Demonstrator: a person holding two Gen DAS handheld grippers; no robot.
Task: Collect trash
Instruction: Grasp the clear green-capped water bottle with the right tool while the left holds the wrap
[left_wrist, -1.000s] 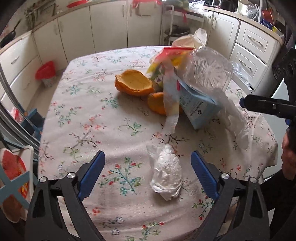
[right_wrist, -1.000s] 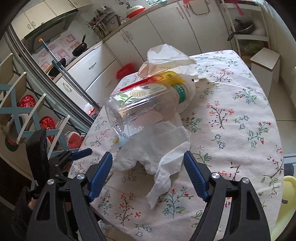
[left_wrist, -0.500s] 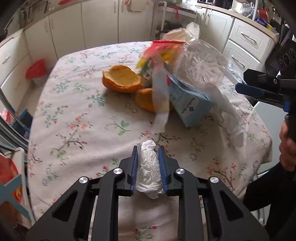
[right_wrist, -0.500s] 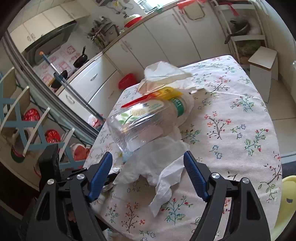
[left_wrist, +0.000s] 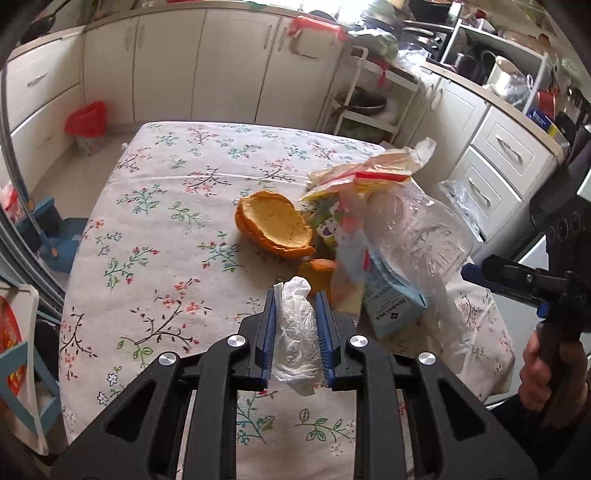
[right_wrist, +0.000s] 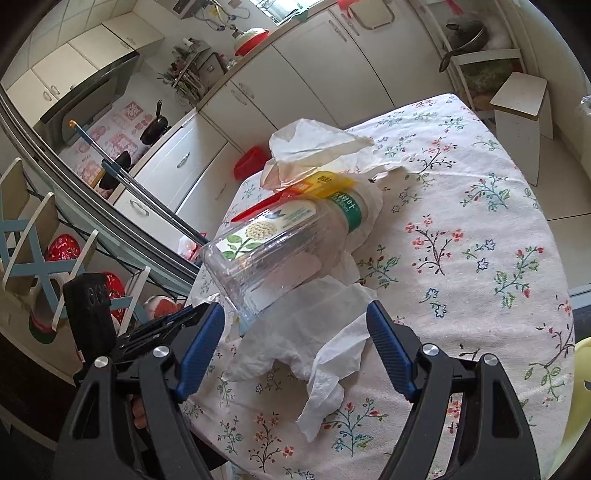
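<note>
- The table (left_wrist: 155, 206), under a flowered cloth, carries all the trash; most of it is bunched toward one side, likely so it can be taken piece by piece.
- The heap there leans together: a clear plastic jar (right_wrist: 273, 243) lies on its side, its base toward the right wrist camera, resting on a blue carton (left_wrist: 395, 306) and against a crumpled snack bag (left_wrist: 373, 173).
- A loose white tissue (right_wrist: 314, 332) is draped from under the jar onto the cloth, spread flat and limp, so it should give way easily to a pinch.
- Two orange peel pieces sit beside the heap: the big hollow peel (left_wrist: 275, 227) lies cup-up, and a smaller bit is half hidden behind the left gripper's load.
- The right gripper (right_wrist: 295, 347) hovers low over the tissue with its jaws spread wide and nothing between them; the tissue lies right between the fingers, so it looks lined up as the next grab.
- The left gripper (left_wrist: 295, 328) has its jaws clenched on a wad (left_wrist: 297, 328) of crinkled white plastic film, gripped along its length with one end poking out past the fingertips. The wad appears lifted clear of the cloth, though this view does not settle that.
- A red bin (left_wrist: 86, 122) stands on the floor by the cabinets, well apart from the table; it is a probable place for the wad to go.
</note>
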